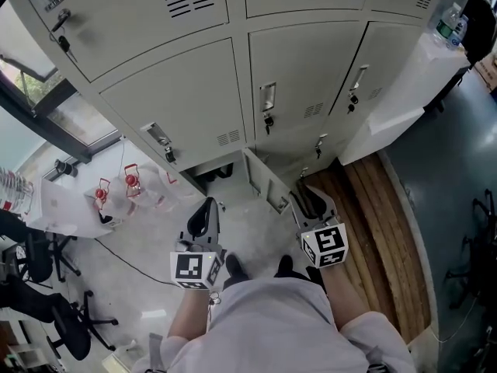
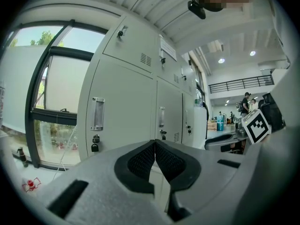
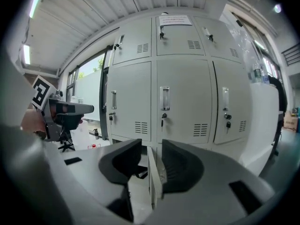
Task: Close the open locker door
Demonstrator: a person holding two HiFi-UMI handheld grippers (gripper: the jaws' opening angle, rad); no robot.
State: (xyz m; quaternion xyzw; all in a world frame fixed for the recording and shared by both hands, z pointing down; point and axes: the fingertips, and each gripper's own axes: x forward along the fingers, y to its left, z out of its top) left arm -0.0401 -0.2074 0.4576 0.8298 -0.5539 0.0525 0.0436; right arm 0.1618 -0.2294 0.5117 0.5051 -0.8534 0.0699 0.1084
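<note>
The grey locker wall [image 1: 233,76] has one bottom-row door [image 1: 262,181] swung open towards me, its edge upright. In the right gripper view that door edge [image 3: 153,172] stands between the jaws of my right gripper [image 3: 151,146], which is open, with a gap showing on the left side. From the head view the right gripper [image 1: 305,195] sits just right of the door. My left gripper [image 1: 210,206] hovers in front of the open compartment [image 1: 217,169], left of the door. Its pads [image 2: 140,161] meet at the tip, shut on nothing.
A white table [image 1: 70,200] with red-capped bottles [image 1: 130,182] stands at the left under the window. Black office chairs [image 1: 46,301] are further left. A white cabinet [image 1: 404,92] with a water bottle [image 1: 449,23] stands right of the lockers, above a wooden floor strip [image 1: 380,231].
</note>
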